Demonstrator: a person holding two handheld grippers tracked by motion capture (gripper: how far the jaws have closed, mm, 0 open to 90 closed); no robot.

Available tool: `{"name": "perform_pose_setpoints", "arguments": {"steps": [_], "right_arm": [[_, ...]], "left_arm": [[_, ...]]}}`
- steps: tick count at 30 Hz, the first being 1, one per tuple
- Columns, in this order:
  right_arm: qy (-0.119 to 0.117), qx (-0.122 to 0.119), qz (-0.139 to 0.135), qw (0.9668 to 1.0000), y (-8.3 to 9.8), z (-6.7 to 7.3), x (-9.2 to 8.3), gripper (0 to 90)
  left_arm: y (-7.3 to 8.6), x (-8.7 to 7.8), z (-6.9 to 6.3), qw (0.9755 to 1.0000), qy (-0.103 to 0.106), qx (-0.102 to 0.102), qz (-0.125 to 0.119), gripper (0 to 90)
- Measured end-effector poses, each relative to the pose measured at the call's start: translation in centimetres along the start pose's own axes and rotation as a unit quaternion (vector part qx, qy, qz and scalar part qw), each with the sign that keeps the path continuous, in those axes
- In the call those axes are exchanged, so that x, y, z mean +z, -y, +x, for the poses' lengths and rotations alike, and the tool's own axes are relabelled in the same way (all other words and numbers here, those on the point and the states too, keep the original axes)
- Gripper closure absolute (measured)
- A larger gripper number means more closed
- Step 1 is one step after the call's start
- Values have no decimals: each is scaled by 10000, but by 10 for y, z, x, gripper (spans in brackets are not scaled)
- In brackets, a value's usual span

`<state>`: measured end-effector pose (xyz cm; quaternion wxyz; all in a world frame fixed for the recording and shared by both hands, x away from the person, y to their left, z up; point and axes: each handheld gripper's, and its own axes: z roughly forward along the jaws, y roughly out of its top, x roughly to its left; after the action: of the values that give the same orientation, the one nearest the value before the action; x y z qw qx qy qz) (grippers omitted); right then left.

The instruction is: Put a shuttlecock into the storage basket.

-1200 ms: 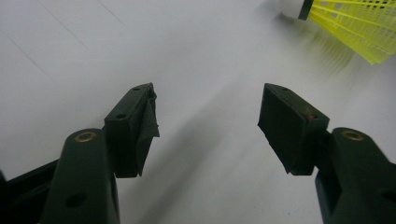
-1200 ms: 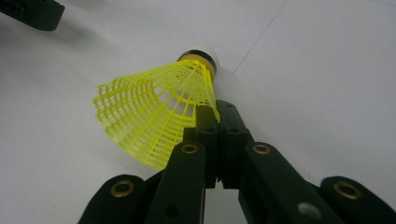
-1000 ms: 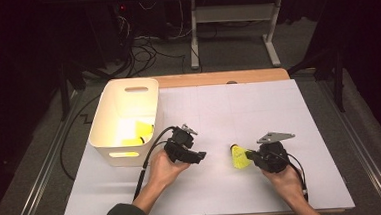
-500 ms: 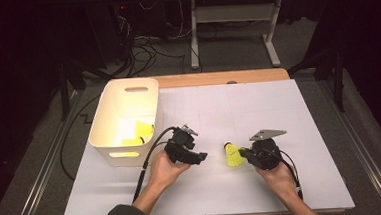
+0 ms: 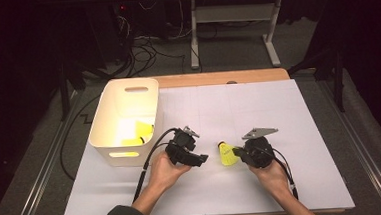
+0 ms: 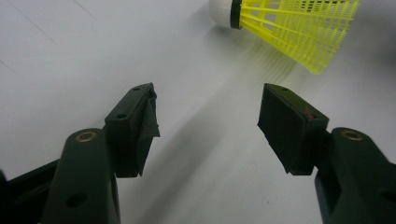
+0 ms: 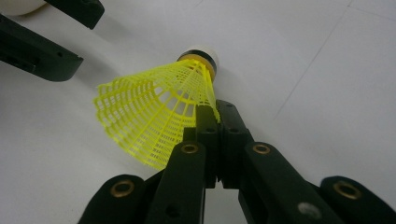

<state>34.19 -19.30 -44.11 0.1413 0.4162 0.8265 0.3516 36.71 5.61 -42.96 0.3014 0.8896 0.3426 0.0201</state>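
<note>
High view: right gripper [image 5: 237,152] has the yellow shuttlecock [image 5: 226,154] pinched by the skirt, a bit off the desk [image 5: 278,107], near the front edge and roughly mid-width. Vs a sec ago the right hand has carried it leftward, so the gap to the left gripper [image 5: 201,158] is way smaller now; left hand hasn't budged. White bin [image 5: 110,127] sits at the desk's left edge w/ another yellow shuttlecock [image 5: 136,136] inside.

Left gripper view: jaws wide apart, nothing btw them, just bare desk. The shuttlecock [image 6: 294,28] is up ahead at the top right, cork end [image 6: 223,11] towards the middle. Not in reach of the pads yet imo.

Right gripper view: jaws closed on the edge of the mesh skirt [image 7: 154,121], cork end [image 7: 201,55] pointing away from the cam. The left gripper's black jaws [image 7: 46,35] are poking in at the top left corner, close to it.

So what changed = the shuttlecock got brought over to the waiting open jaws. Looks like a hand-off setup to me: left takes it, then prob drops it in the bin on its side. Grip on the skirt edge is thin tho, so the mesh could flex or slip when the left one bites.
</note>
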Motion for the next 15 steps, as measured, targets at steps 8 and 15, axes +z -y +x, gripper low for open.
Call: {"name": "perform_pose_setpoints", "arguments": {"steps": [8,15], "right_arm": [[-15,-28,-6,10000,-2,2,2,900],[-40,-42,-1,10000,-5,5,5,900]], "left_arm": [[-1,0,-2,10000,40,14,-4,378],[-1,2,-3,10000,27,-10,8,375]]}}
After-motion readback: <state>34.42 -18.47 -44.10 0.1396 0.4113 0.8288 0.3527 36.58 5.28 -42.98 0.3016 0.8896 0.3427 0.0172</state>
